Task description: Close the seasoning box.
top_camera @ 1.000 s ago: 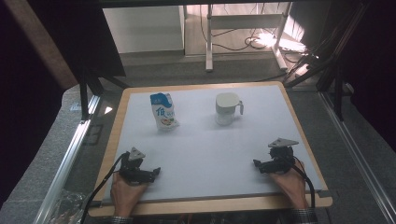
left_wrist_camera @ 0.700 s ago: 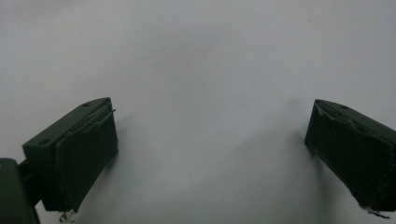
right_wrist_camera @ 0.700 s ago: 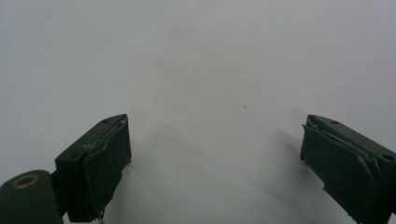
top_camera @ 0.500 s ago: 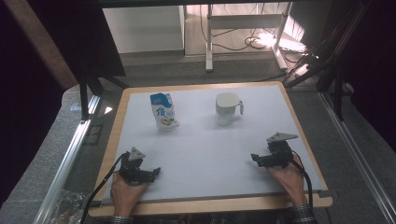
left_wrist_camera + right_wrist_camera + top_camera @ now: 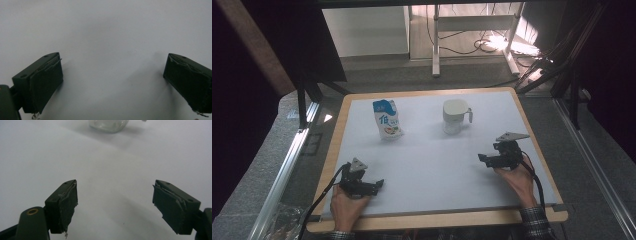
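Count on the tabletop point(image 5: 432, 160): one milk carton point(image 5: 387, 119), blue and white, upright; one white mug point(image 5: 455, 116) with a single handle. Two claws present: one left claw point(image 5: 377, 186), one right claw point(image 5: 482, 158), each held by one hand.

High view dim overall, dark surroundings; strongest light is a blown-out glare patch on the floor point(image 5: 507, 45) beyond the table's point(image 5: 432, 165) far right corner. White tabletop evenly lit, soft and low-contrast. Milk carton point(image 5: 387, 119) and mug point(image 5: 455, 116) cast faint shadows. Both gripper views grey, dim, grainy; soft shadows spread beside the jaws. Mug base point(image 5: 108, 125) at the top edge is blurred.
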Demonstrator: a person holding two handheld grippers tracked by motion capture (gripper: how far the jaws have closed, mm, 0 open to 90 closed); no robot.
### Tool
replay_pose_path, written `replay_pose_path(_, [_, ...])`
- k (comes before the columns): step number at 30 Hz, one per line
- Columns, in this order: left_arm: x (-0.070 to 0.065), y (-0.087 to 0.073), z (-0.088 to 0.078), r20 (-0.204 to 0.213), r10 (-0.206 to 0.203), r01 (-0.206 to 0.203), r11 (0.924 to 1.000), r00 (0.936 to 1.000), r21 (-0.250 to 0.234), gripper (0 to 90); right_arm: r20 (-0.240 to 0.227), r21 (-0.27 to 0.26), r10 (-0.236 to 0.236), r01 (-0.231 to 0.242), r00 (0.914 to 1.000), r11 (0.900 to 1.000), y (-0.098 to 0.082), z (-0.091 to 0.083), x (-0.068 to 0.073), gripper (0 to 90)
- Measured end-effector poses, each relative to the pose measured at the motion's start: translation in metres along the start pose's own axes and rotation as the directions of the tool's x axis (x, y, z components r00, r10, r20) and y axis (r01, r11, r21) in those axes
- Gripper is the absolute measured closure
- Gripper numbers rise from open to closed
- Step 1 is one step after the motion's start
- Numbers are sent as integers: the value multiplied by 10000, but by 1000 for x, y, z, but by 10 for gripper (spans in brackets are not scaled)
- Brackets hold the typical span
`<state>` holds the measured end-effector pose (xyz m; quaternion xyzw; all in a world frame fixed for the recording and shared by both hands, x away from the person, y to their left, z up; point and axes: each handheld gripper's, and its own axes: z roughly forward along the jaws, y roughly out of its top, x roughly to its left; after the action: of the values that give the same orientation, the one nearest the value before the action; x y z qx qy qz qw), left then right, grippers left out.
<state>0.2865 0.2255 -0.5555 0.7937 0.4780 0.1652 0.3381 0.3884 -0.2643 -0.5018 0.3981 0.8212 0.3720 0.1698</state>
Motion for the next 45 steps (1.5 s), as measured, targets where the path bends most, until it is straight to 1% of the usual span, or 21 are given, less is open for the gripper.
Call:
replay_pose_path(2, [0, 0, 0, -2, 0, 0, 10000, 10000, -2, 20, 61, -152, -10, 11, 10000, 9999, 4, 0, -1, 208])
replay_pose_path(4, [0, 0, 0, -2, 0, 0, 10000, 10000, 0, 20, 23, -356, 44, -44, 10000, 9994, 10, 0, -3, 208])
replay_pose_path(6, [0, 0, 0, 1, -1, 1, 10000, 10000, 0, 20, -8, -422, 108, -108, 9999, 9991, 12, 0, -4, 208])
replay_pose_path(8, [0, 0, 0, -1, 0, 0, 10000, 10000, -1, 20, -88, -522, 34, -39, 10000, 9986, 23, 4, -5, 221])
replay_pose_path(11, [0, 0, 0, 4, 0, 0, 10000, 10000, 7, 20, -42, -641, -53, 50, 10000, 9979, 29, 8, -5, 245])
replay_pose_path(13, [0, 0, 0, 6, 2, -2, 10000, 10000, 7, 20, -52, -716, 21, -25, 10000, 9974, 32, 10, -7, 251])
replay_pose_path(14, [0, 0, 0, 8, 0, 0, 10000, 10000, -2, 20, -122, -835, 178, -188, 9998, 9963, 36, 15, -10, 278])
replay_pose_path(17, [0, 0, 0, 12, -4, 4, 10000, 10000, -6, 20, -107, -768, 232, -240, 9997, 9968, 39, 19, -12, 294])
replay_pose_path(18, [0, 0, 0, 11, -4, 4, 10000, 10000, -8, 20, 83, -751, 132, -126, 9999, 9971, 44, 23, -13, 317])
replay_pose_path(20, [0, 0, 0, 18, 19, -19, 10000, 10000, -7, 20, 141, -750, 97, -86, 9999, 9971, 45, 24, -13, 325])
replay_pose_path(22, [0, 0, 0, 11, -4, 4, 10000, 10000, -8, 20, 344, -644, 19, 3, 9994, 9979, 50, 31, -14, 350])
replay_pose_path(24, [0, 0, 0, 12, -4, 4, 10000, 10000, -9, 20, 494, -689, -19, 53, 9988, 9976, 53, 35, -16, 377])
replay_pose_path(26, [0, 0, 0, 12, -6, 6, 10000, 10000, -11, 20, 579, -828, 52, -4, 9983, 9966, 56, 38, -17, 400])
replay_pose_path(29, [0, 0, 0, 12, -5, 5, 10000, 10000, -10, 20, 555, -691, 196, -158, 9983, 9975, 61, 42, -21, 416])
replay_pose_path(31, [0, 0, 0, 11, -5, 5, 10000, 10000, -10, 20, 634, -731, 126, -79, 9979, 9973, 65, 44, -21, 427])
replay_pose_path(35, [0, 0, 0, 14, -5, 5, 10000, 10000, -10, 20, 877, -541, 123, -76, 9961, 9985, 72, 51, -23, 450])
replay_pose_path(37, [0, 0, 0, 14, -3, 3, 10000, 10000, -9, 20, 962, -666, 86, -22, 9953, 9978, 74, 53, -25, 473])
replay_pose_path(39, [0, 0, 0, 13, -3, 3, 10000, 10000, -9, 20, 1004, -791, 170, -90, 9948, 9968, 74, 55, -25, 487])
replay_pose_path(40, [0, 0, 0, 14, -5, 5, 10000, 10000, -11, 20, 954, -880, 274, -190, 9951, 9959, 74, 57, -28, 507])
replay_pose_path(41, [0, 0, 0, 14, -5, 5, 10000, 10000, -11, 20, 915, -905, 389, -306, 9950, 9954, 74, 59, -28, 507])
replay_pose_path(45, [0, 0, 0, 14, -7, 7, 10000, 10000, -12, 20, 911, -910, 505, -422, 9946, 9950, 74, 63, -31, 526])
